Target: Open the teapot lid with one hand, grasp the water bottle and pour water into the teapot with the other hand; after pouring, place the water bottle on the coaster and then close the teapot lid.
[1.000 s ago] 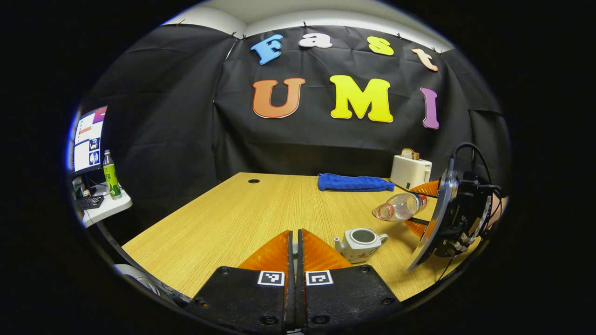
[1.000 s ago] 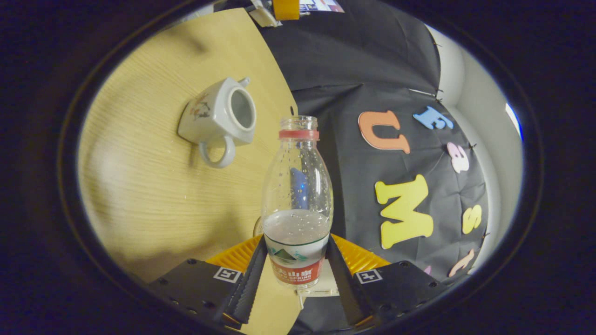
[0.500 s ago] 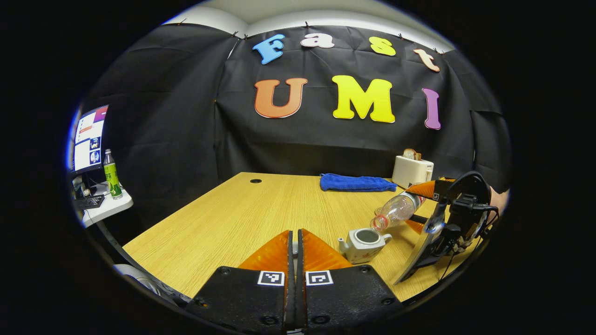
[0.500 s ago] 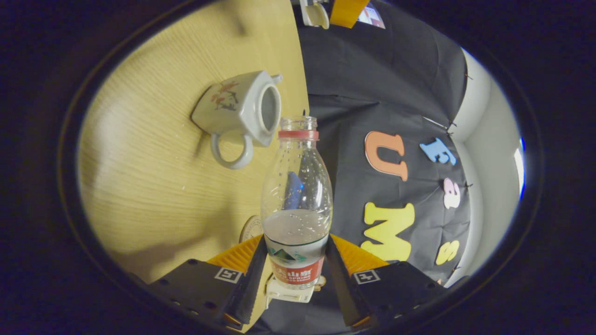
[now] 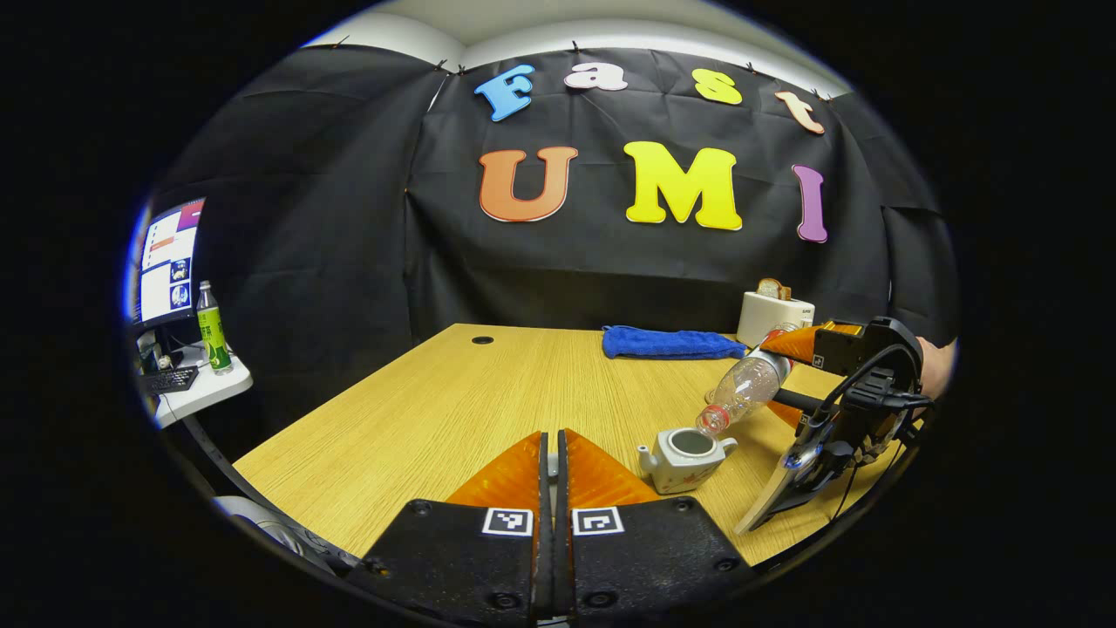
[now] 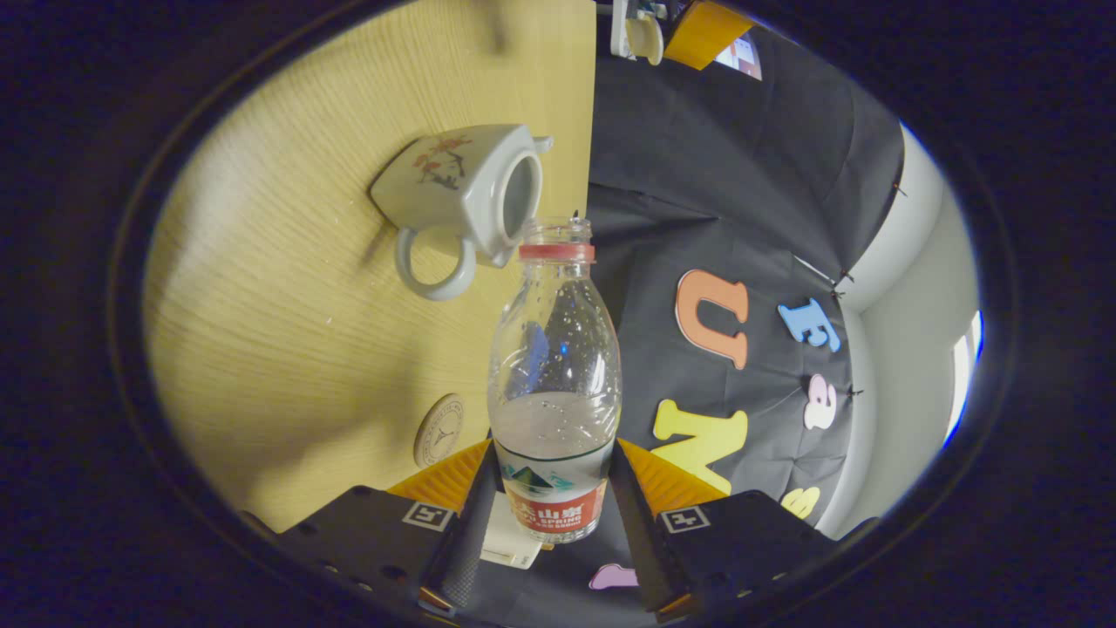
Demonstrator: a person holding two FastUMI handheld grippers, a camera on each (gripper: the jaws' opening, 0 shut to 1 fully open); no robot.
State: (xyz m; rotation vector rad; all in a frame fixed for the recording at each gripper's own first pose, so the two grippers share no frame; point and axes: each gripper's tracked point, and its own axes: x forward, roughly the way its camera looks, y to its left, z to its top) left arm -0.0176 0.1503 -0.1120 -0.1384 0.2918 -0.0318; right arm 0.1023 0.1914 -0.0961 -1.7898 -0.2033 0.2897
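Note:
A white teapot (image 5: 689,458) stands lidless on the wooden table (image 5: 453,401), at the right of the left gripper view. My right gripper (image 5: 789,379) holds a clear water bottle (image 5: 745,388) tilted mouth-down, its open neck just above the teapot's opening. In the right gripper view my right gripper (image 6: 555,453) is shut on the bottle (image 6: 555,349) at its label, and the neck lies by the teapot (image 6: 471,192) rim. A round coaster (image 6: 438,430) lies near the fingers. My left gripper (image 5: 550,440) is shut; the white lid (image 6: 639,35) sits in it at the top edge.
A folded blue cloth (image 5: 667,343) and a white toaster (image 5: 774,316) with bread stand at the table's back right. A cable hole (image 5: 482,339) marks the back of the table. Off the left edge a side table carries a monitor (image 5: 166,262) and a green bottle (image 5: 209,327).
The right gripper has tipped the bottle further down and brought its mouth from beside the teapot to just over the opening. The left gripper has hardly moved.

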